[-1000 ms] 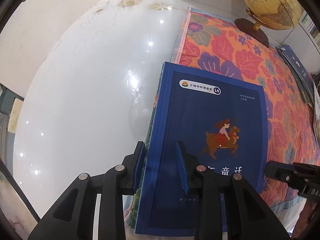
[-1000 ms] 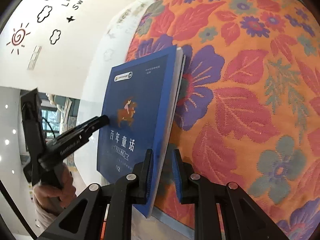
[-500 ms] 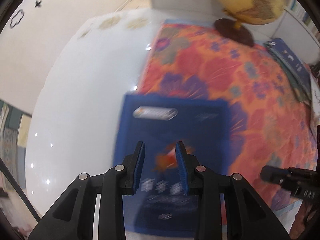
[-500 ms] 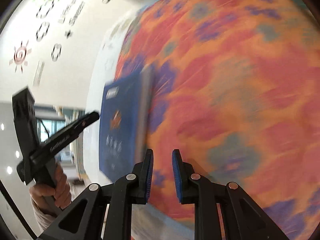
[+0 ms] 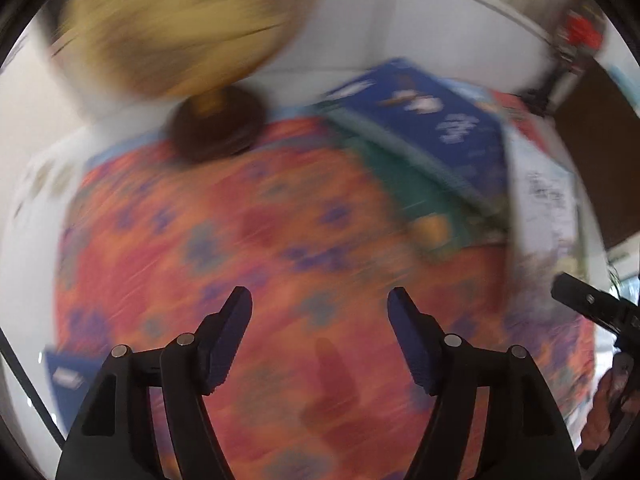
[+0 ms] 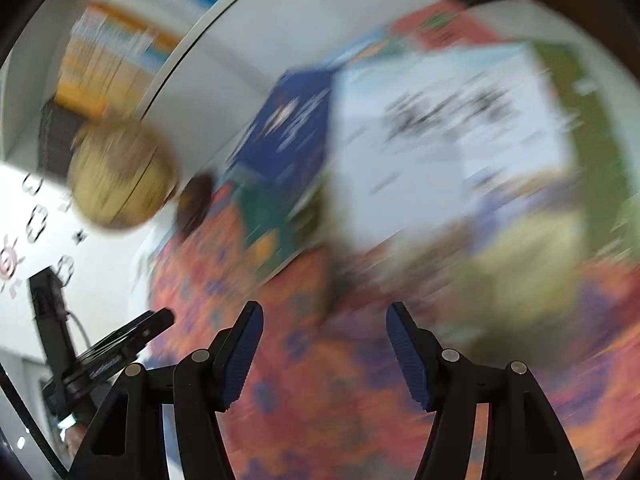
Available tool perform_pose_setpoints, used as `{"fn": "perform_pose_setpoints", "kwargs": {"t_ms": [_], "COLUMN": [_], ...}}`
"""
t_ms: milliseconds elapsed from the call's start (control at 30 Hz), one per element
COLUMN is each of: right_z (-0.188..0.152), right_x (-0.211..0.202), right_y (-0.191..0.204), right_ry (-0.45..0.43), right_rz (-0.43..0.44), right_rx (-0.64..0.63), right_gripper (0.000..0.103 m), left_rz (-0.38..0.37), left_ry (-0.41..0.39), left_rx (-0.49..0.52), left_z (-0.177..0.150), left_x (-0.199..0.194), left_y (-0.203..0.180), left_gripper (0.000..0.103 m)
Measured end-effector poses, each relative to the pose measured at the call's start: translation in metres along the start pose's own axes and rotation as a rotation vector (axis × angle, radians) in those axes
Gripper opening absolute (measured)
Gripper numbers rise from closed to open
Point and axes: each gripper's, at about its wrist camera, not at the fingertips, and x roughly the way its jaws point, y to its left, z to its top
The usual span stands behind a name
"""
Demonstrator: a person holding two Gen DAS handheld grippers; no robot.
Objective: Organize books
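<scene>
Both views are motion-blurred. My left gripper [image 5: 320, 316] hangs over the orange floral cloth [image 5: 240, 240], its jaws opening with nothing between them. A corner of the dark blue book [image 5: 66, 376] shows at the lower left. A pile of books lies at the far right: a blue book [image 5: 432, 120] on a green one [image 5: 420, 196]. My right gripper [image 6: 324, 332] is opening too, empty, over the same cloth [image 6: 320, 400]. Ahead of it lie a pale-covered book [image 6: 440, 140], the blue book [image 6: 292, 128] and the green one [image 6: 268, 224]. Each view shows the other gripper at its edge.
A yellow globe [image 5: 180, 24] on a dark round base [image 5: 218, 126] stands at the cloth's far edge. Bookshelves [image 6: 116, 48] with coloured spines rise behind the table. A person's hand [image 5: 608, 404] holds the right gripper at the lower right.
Both grippers let go of the dark blue book, which now lies flat at the cloth's left edge, and opened. Both swung right toward the book pile and the globe.
</scene>
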Motion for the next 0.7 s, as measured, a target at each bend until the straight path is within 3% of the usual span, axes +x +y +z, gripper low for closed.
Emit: {"fn": "perform_pose_setpoints", "kwargs": {"t_ms": [200,367,533,700], "right_z": [0.023,0.023,0.02,0.017], "right_x": [-0.034,-0.032,-0.036,-0.023], "right_y": [-0.063,-0.09,-0.103,-0.088], "right_ry": [-0.05,-0.042,-0.092,-0.05], "right_rz": [-0.097,-0.121,-0.114,-0.05], "right_rx": [0.052,0.076,0.062,-0.018], "right_gripper": [0.062,0.062,0.062,0.065], "left_rz": [-0.182,-0.208,-0.197,-0.237], "left_ry": [0.044,0.079,0.077,0.081], "left_rx": [0.057,0.108,0.122,0.16], "left_z": [0.03,0.032,0.028,0.021], "left_x": [0.033,0.061,0.074,0.069], "left_y": [-0.084,-0.127,-0.145,-0.159], "left_gripper": [0.071,0.071,0.069,0.049]}}
